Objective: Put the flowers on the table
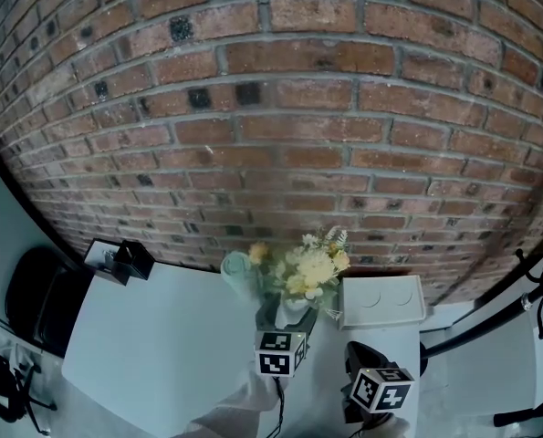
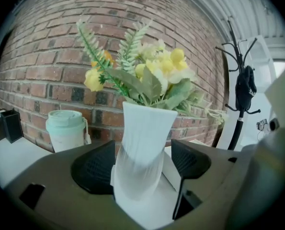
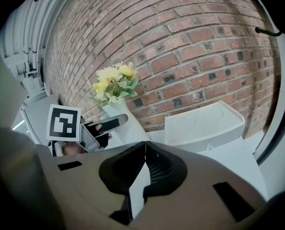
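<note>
Vase [image 2: 142, 143] w/ flowers [image 2: 154, 71] looks set on table [image 1: 161, 336] by the wall. Left gripper [image 2: 141, 164] jaws apart round vase, not squeezing; right gripper [image 3: 143, 164] jaws together, empty. Left to do, prob.: back left gripper off.

1. Both grippers are the same build: a chunky taupe-grey plastic shell [image 2: 51, 212] fills the bottom of each gripper view, with dark rectangular slots [image 2: 32, 194] cut into it
2. The left gripper [image 2: 141, 163] has black pads [image 2: 94, 169], rounded wedges with a fine ribbed texture
3. The right gripper [image 3: 143, 150] has the same black ribbed wedges, low in the middle of its own view
4. Each one carries a marker cube with black-and-white squares: the left cube [image 1: 280, 352] is lower centre in the head view, the right cube [image 1: 381, 390] lower right
5. A thin black cable [image 1: 278, 411] runs from under the left cube to the bottom edge
6. There's a pale, off-white sleeve [image 1: 234, 418] at the bottom of the head view
</note>
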